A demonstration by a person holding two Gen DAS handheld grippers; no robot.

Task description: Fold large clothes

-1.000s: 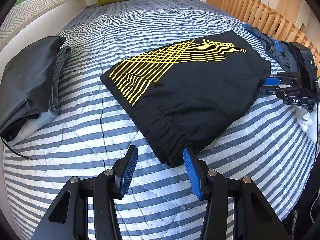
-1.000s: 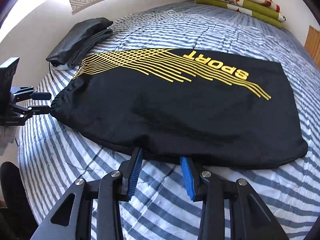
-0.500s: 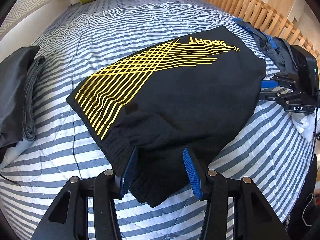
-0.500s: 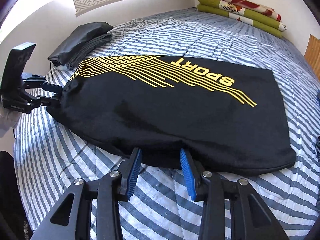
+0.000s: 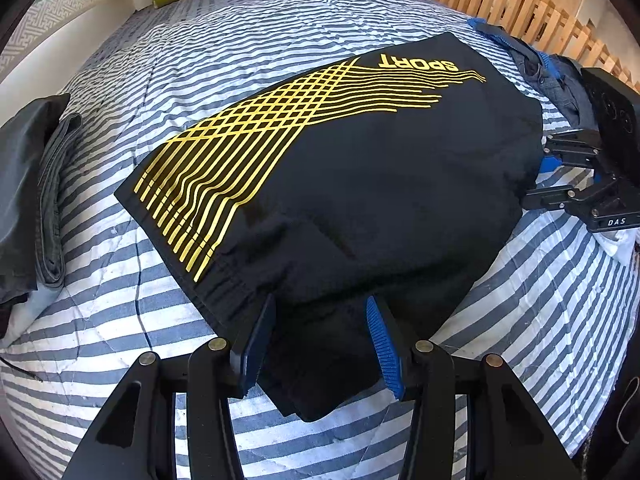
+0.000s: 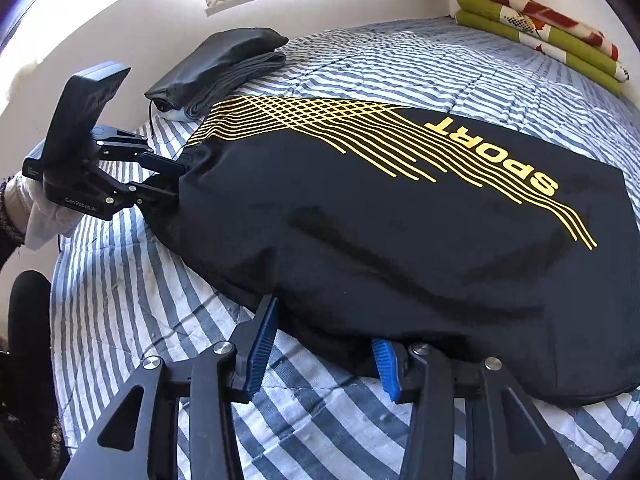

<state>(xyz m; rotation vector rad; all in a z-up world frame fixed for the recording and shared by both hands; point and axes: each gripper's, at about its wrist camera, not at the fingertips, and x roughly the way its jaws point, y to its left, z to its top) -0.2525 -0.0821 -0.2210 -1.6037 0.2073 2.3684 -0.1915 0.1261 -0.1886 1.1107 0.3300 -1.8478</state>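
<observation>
A black garment [image 5: 360, 184] with yellow lines and the word SPORT lies flat on the striped bed [image 5: 200, 60]. My left gripper [image 5: 320, 308] stands open astride its gathered near end, with cloth between the blue pads but not pinched. The right wrist view shows that left gripper [image 6: 176, 180] at the garment's [image 6: 400, 240] left end, one finger above the cloth and one below. My right gripper [image 6: 324, 328] is open at the long near edge, and the hem drapes over its right finger. In the left wrist view the right gripper [image 5: 540, 180] sits at the far right edge.
A stack of folded dark grey clothes [image 5: 32, 184] lies by the wall, also visible as the grey stack [image 6: 224, 68]. Green folded blankets [image 6: 540, 40] sit at the bed's head. A blue and grey clothes pile [image 5: 540, 68] lies beside a wooden slatted rail [image 5: 500, 8]. A white-gloved hand [image 6: 44, 216] holds the left gripper.
My left gripper has come forward and down, so the garment's end now lies between its fingers. The right gripper has rolled and edged in, and the hem now overlaps its right finger.
</observation>
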